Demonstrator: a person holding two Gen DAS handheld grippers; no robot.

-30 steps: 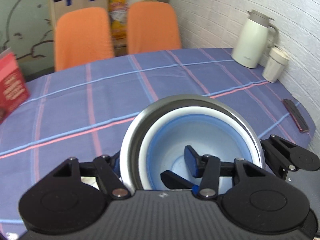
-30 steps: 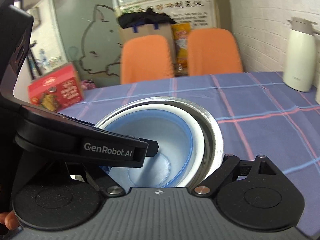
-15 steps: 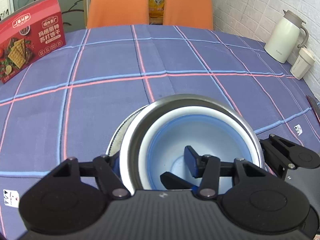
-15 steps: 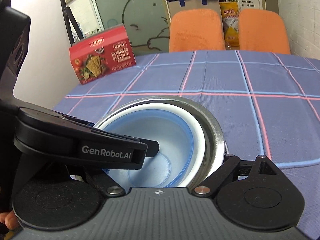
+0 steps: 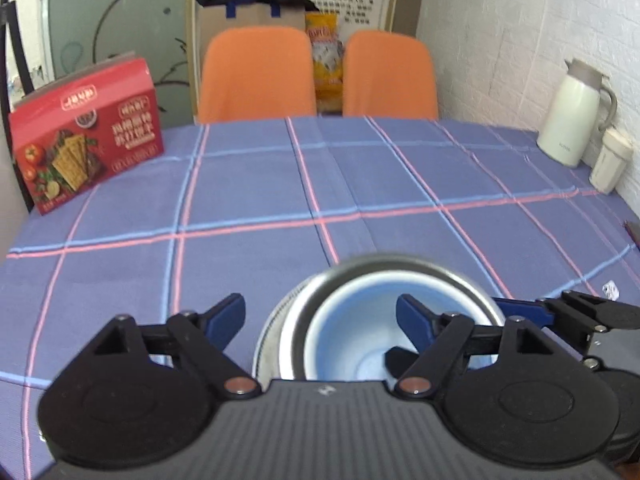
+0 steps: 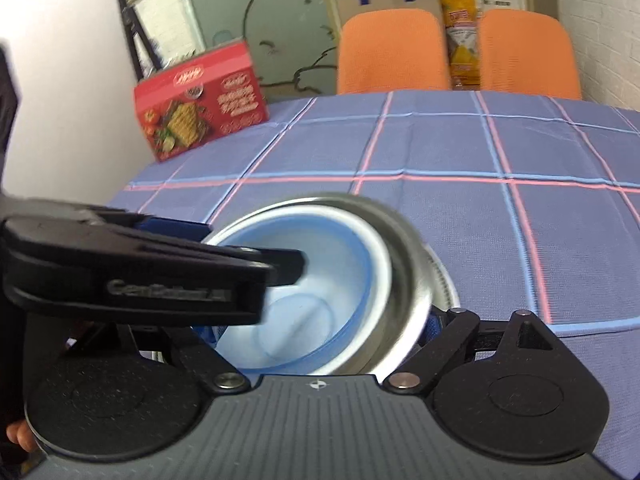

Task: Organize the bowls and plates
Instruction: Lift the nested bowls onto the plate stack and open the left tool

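A blue bowl point(image 5: 360, 332) sits nested in a steel bowl point(image 5: 380, 266), over a white plate point(image 5: 266, 328) on the table. My left gripper point(image 5: 320, 316) is open, its fingers spread, one left of the stack and one over the blue bowl. In the right wrist view the blue bowl point(image 6: 320, 280) and steel bowl point(image 6: 404, 256) fill the centre, the plate edge point(image 6: 444, 280) showing at right. My right gripper point(image 6: 320, 332) straddles the stack's near side; its left finger is hidden behind the left gripper's body, so its grip is unclear.
The table wears a purple checked cloth point(image 5: 360, 184). A red cracker box point(image 5: 86, 136) stands at the far left. A white thermos point(image 5: 572, 116) and small cup point(image 5: 610, 160) stand at the right by the wall. Two orange chairs point(image 5: 256, 72) are behind.
My left gripper has opened and let go of the bowls' rim. The bowl stack now rests lower, on the plate. Both views have swung and blurred slightly.
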